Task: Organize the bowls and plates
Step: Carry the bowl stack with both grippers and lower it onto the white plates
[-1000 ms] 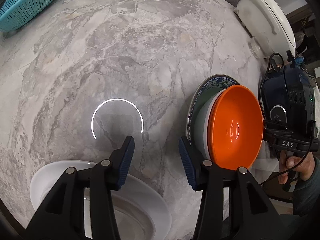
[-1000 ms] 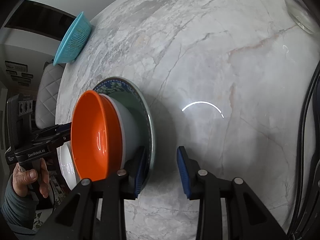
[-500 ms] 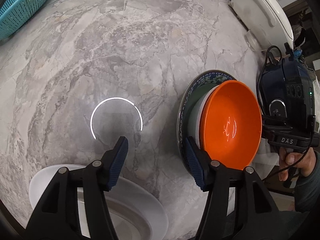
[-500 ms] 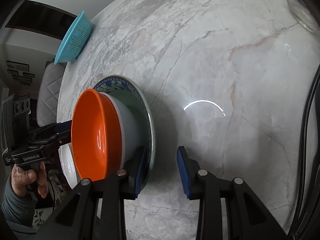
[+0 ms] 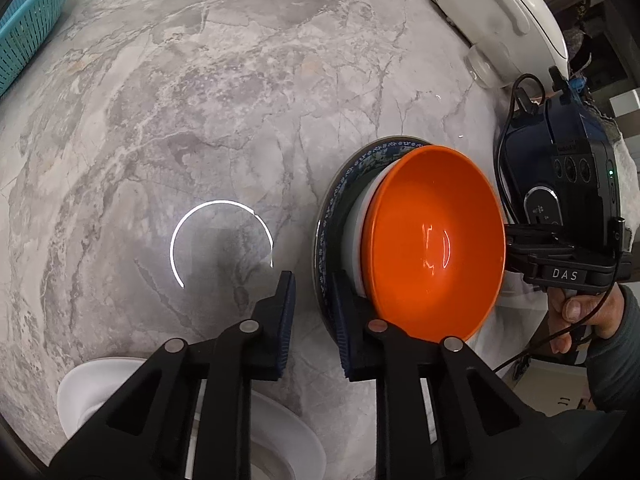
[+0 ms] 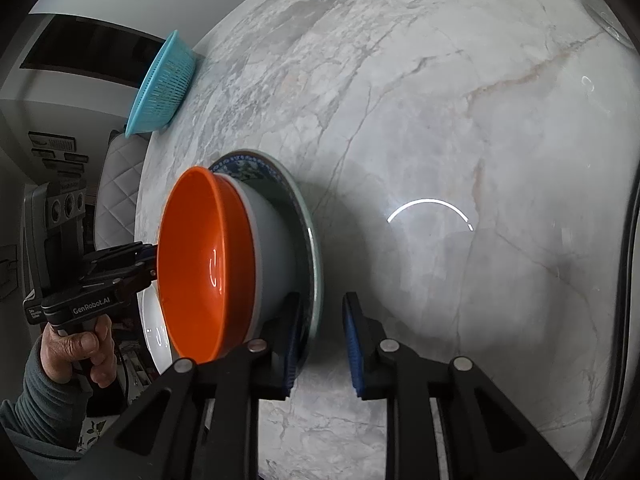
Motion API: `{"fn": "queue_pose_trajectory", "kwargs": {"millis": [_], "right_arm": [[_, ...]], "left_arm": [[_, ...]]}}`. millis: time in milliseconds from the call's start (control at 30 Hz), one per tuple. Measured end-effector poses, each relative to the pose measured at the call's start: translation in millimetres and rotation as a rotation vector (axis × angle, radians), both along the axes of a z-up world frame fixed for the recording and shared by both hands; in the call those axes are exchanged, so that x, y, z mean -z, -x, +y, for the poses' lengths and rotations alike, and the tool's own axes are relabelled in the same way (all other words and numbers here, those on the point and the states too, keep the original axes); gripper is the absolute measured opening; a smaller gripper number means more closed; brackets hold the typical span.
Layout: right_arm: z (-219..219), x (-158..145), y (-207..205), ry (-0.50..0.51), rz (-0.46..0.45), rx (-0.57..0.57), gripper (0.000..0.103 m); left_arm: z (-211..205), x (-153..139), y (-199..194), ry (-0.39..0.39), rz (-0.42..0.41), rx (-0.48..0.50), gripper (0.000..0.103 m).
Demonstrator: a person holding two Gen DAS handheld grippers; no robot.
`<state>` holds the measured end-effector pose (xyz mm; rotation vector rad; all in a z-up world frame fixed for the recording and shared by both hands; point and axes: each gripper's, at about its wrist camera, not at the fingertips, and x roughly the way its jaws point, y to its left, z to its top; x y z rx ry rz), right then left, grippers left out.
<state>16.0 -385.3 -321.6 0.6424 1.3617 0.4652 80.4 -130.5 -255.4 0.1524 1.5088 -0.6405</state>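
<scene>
A stack stands on the marble table [image 5: 200,100]: a blue-patterned plate [image 5: 326,216] [image 6: 308,216] carrying a white bowl [image 5: 354,232] [image 6: 272,240] with an orange bowl [image 5: 432,240] [image 6: 200,264] nested inside. My left gripper [image 5: 312,284] straddles the plate's near rim. Its jaws are closing, and marble still shows between the left pad and the rim. My right gripper [image 6: 323,300] straddles the opposite rim. One finger [image 6: 294,332] stands over the plate beside the white bowl, the other outside the rim. Its jaws are closing too, with a small gap left.
White plates [image 5: 100,384] [image 6: 154,320] lie under my left gripper. A teal colander [image 5: 28,20] [image 6: 164,84] sits at the table's far edge and a white cooker [image 5: 504,12] at the back right. A hand [image 5: 580,312] [image 6: 80,344] grips each tool.
My left gripper slid right to the plate's rim; its jaws widened, then narrowed around the rim. The right jaws narrowed slightly. The stack stayed put.
</scene>
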Motion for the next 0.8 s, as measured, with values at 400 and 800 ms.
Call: {"fn": "queue_pose_trajectory", "kwargs": {"millis": [400, 800], "right_arm": [[3.9, -6.5, 1.1, 0.009, -0.045, -0.012, 0.013], [9.9, -11.5, 4.0, 0.034, -0.048, -0.022, 0.013]], "left_arm": [[-2.0, -3.9, 3.9, 0.003, 0.000, -0.007, 0.008], [8.5, -16.0, 19.6, 0.011, -0.007, -0.053, 0.007]]}}
